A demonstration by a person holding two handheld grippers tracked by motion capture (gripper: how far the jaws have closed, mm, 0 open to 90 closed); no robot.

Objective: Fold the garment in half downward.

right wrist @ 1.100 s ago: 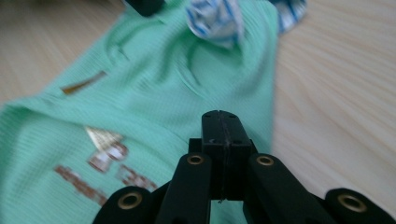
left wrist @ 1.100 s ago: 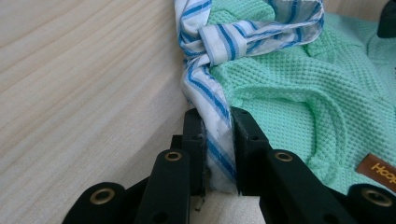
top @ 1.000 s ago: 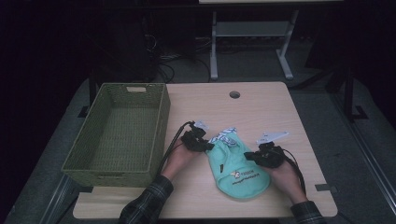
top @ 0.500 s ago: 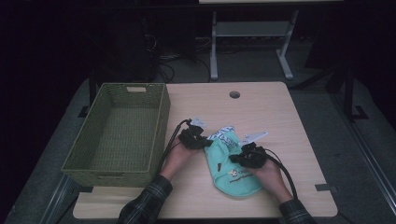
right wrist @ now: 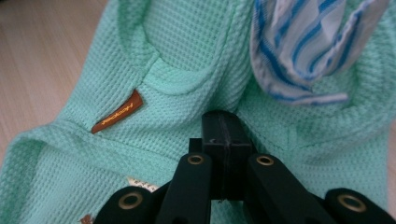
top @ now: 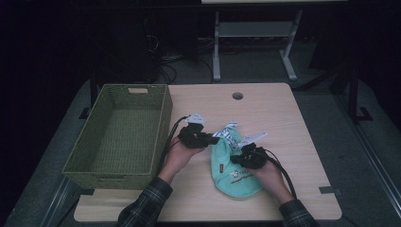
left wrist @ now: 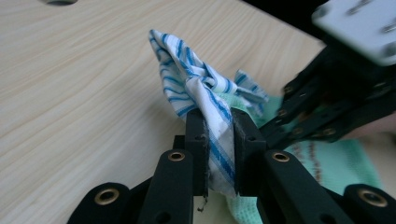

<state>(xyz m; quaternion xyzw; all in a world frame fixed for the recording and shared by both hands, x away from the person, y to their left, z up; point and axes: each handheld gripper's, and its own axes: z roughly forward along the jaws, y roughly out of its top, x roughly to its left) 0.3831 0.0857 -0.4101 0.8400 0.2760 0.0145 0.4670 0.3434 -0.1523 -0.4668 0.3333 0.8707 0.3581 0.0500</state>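
Note:
A mint-green waffle-knit garment (top: 236, 177) lies on the wooden table (top: 283, 118), with a small orange tag (right wrist: 116, 112) sewn on it. At its far end a white cloth with blue stripes (top: 229, 130) rises from it. My left gripper (top: 208, 138) is shut on that striped cloth (left wrist: 205, 93), a fold of it pinched between the pads (left wrist: 219, 154). My right gripper (top: 237, 159) rests on the green garment (right wrist: 187, 56), its jaws (right wrist: 223, 135) pressed together with nothing showing between them. The striped cloth (right wrist: 299, 51) hangs just beyond its tips.
A green woven basket (top: 163, 123) stands with nothing in it at the table's left, close beside my left hand. A round cable hole (top: 237, 96) sits near the far edge. Cables trail from both grippers toward the person. A metal stand (top: 255, 33) is on the floor behind.
My right gripper has slid left onto the green garment. My left gripper has lifted a little with the striped cloth in it.

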